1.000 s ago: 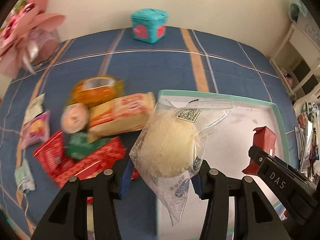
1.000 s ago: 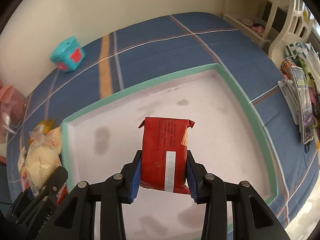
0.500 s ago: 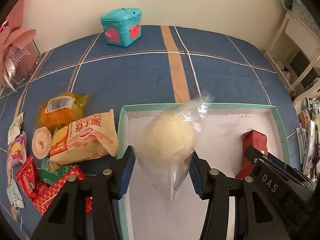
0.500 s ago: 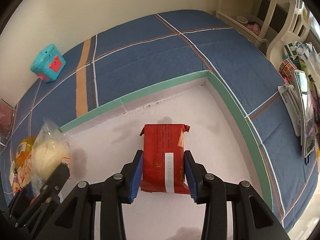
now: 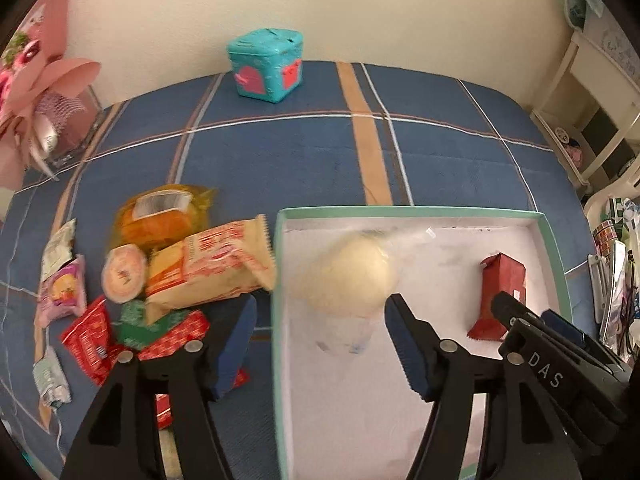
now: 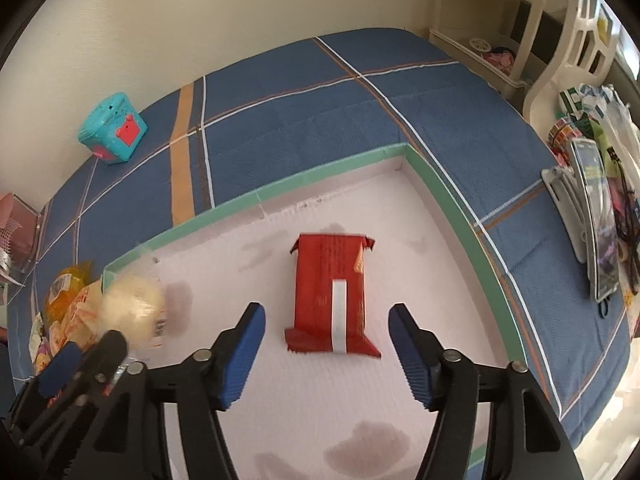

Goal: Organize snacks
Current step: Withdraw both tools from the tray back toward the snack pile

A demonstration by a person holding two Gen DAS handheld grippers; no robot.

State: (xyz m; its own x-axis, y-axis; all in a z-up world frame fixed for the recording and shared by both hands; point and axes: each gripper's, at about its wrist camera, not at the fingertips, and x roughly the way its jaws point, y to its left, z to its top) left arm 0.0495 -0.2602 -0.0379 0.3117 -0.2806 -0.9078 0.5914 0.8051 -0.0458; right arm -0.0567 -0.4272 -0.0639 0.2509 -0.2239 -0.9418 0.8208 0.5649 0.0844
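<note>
Both grippers, left and right, spread their fingers, opening to release bun and red pack into the tray (sorting snacks).

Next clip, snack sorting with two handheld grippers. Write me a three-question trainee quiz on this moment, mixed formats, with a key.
1. True or false: the red packet lies flat on the floor of the green-rimmed box.
2. Multiple choice: the right gripper is A) clamped on the red packet, B) opening, packet free between its jaws, C) out of view.
3. Fill in: the left gripper is opening over the box, and just ahead of it is a blurred pale ____ in clear wrap.

Key: 1 true; 2 B; 3 bun.
</note>
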